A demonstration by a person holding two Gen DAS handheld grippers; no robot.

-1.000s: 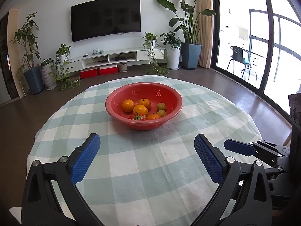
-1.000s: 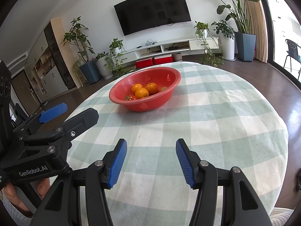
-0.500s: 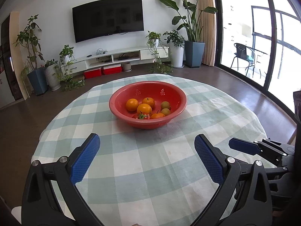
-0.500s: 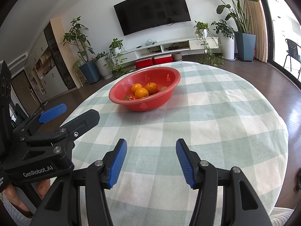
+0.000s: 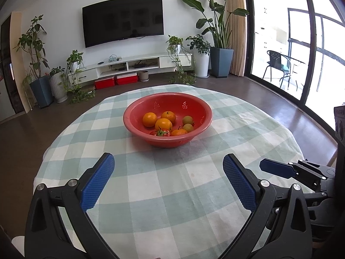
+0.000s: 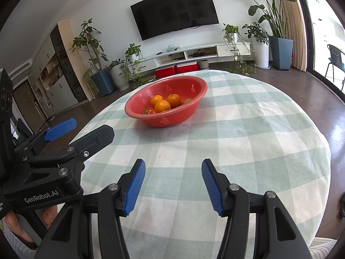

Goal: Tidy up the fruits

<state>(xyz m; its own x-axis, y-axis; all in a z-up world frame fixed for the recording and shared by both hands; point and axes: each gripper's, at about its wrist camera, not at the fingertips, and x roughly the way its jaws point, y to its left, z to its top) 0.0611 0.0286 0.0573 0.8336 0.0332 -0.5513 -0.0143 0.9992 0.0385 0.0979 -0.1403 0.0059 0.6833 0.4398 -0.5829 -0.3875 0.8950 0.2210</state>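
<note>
Checked cloth, pale green and white [image 5: 172, 194], covers the round table, and near its middle sits the red round plastic colander bowl [image 5: 202, 110] with small drain holes in its wall, upright, mouth facing up; being round, it shows no long axis. Inside lie four orange mandarins [image 5: 149, 119], two small greenish-brown fruits [image 5: 187, 120] on the side toward the window, and red tomatoes with green stems [image 5: 160, 132] against the near wall. From the right wrist view the bowl's near wall hides part of the fruit. Bare cloth alone lies between both grippers and the bowl. The left gripper [image 5: 168, 180] hangs over the near part of the table, its blue-padded jaws spread wide with only cloth between them. The right gripper [image 6: 173, 188] hovers just beside it, jaws parted less widely and gripping nothing. Fingers [image 6: 46, 217] of the person show beneath the left tool's black body in the right wrist view. Beyond the table are a wall-mounted black television [image 5: 122, 19], a low white media shelf [image 5: 133, 63] with red boxes [image 5: 116, 81] under it, potted plants [image 5: 217, 43] on both sides, and a tall glass door [image 5: 301, 43] with a black chair [image 5: 278, 67] outside.
</note>
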